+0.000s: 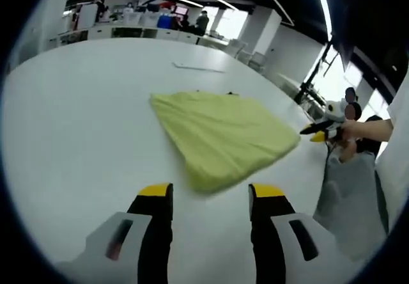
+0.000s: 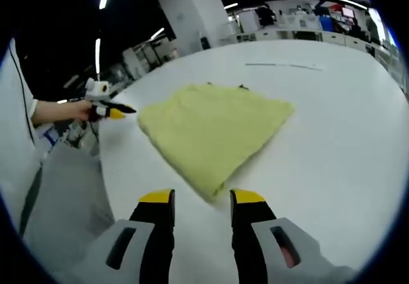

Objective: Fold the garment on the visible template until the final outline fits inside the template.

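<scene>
A yellow-green garment [image 1: 217, 137] lies folded flat on the white table [image 1: 77, 137], roughly four-cornered. My left gripper [image 1: 211, 193] stands open, and the garment's near corner lies just ahead of its yellow-tipped jaws, not held. The right gripper [image 1: 314, 131], held in a hand, points at the garment's right corner. In the right gripper view the garment [image 2: 211, 130] spreads ahead, one corner just in front of my open right gripper [image 2: 201, 197]. The left gripper [image 2: 112, 111] hovers off the garment's left corner. Small dark marks [image 2: 243, 87] peek out at its far edge.
A thin dark line [image 1: 198, 68] runs across the table beyond the garment. The table edge [image 1: 316, 169] passes close to the right gripper, with the person's grey trousers [image 1: 348, 194] beside it. Desks, pillars and people stand far back.
</scene>
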The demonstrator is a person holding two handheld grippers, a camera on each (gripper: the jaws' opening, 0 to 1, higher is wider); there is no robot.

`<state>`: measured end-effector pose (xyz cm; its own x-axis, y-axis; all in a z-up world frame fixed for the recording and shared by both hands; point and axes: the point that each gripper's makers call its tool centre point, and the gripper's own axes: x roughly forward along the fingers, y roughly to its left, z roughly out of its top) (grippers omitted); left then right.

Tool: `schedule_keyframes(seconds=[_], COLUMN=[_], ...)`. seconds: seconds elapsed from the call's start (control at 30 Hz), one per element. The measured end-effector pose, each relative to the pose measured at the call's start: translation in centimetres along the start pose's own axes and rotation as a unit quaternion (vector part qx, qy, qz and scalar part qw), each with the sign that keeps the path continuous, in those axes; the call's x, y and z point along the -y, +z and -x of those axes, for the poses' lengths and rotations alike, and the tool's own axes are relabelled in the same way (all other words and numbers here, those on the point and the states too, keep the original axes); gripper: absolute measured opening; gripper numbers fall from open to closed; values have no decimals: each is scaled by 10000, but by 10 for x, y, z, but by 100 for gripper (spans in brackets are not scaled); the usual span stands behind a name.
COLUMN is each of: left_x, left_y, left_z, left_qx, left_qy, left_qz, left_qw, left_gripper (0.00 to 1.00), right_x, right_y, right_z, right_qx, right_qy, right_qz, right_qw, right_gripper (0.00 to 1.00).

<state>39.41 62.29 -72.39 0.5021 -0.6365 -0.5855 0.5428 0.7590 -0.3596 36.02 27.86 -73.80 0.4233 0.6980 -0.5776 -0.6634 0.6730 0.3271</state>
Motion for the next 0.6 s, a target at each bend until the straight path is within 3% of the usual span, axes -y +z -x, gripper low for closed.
schedule_keyframes(seconds=[0.13, 0.43, 0.6], left_x=[-5, 1, 5], left_y=[0, 1, 0], left_z=[-4, -17, -20], left_qx=[-42, -109, -181], left_qy=[-54, -501, -638], left_qz=[-6, 103, 27], left_qw=[10000, 9986, 9978], left_gripper=[42, 40, 37], right_x=[2, 0, 1], right_y=[4, -3, -3], right_z=[-5, -19, -23], right_qx=[69, -111, -116], right_qy=[37, 151, 145], right_qz=[-62, 13, 8], right_qw=[10000, 9998, 9998], right_gripper=[31, 24, 15])
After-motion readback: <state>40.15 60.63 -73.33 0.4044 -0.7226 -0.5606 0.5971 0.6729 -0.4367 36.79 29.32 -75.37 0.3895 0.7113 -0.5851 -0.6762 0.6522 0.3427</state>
